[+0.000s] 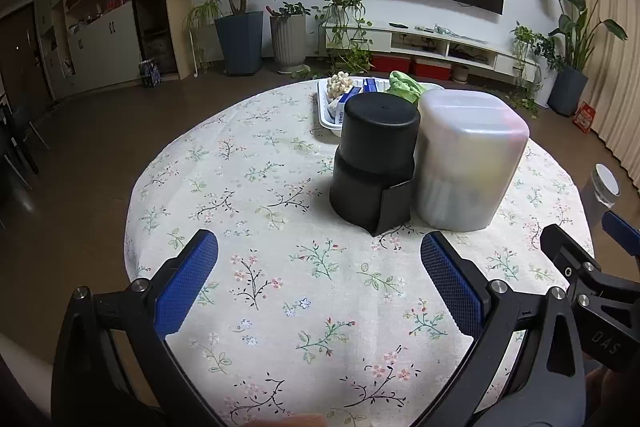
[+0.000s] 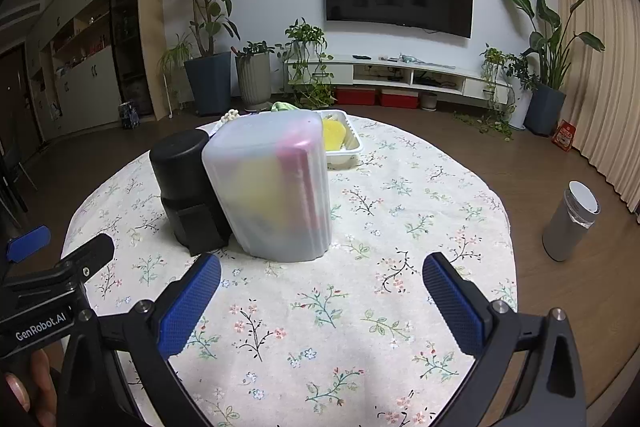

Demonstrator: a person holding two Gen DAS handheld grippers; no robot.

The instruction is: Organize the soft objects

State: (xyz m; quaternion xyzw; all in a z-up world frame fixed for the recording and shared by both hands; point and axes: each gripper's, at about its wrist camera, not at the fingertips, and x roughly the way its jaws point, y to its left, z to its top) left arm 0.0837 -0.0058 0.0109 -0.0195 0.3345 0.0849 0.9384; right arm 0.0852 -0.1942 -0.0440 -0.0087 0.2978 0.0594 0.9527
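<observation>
You held both grippers, left [image 1: 319, 259] and right [image 2: 321, 281], wide open and empty; tray [image 2: 352, 147] sponge [image 2: 334, 134] behind bin [image 2: 276, 187] looked squashy—pinch its middle.

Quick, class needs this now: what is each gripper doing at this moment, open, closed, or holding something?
Left gripper: open, holding nothing, above the floral tablecloth.
Right gripper: open, holding nothing, short of the translucent container.

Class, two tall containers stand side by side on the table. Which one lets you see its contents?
The translucent white container: pink and yellow shapes show through its wall. The black container touching its left side is opaque and hides whatever is inside.
</observation>
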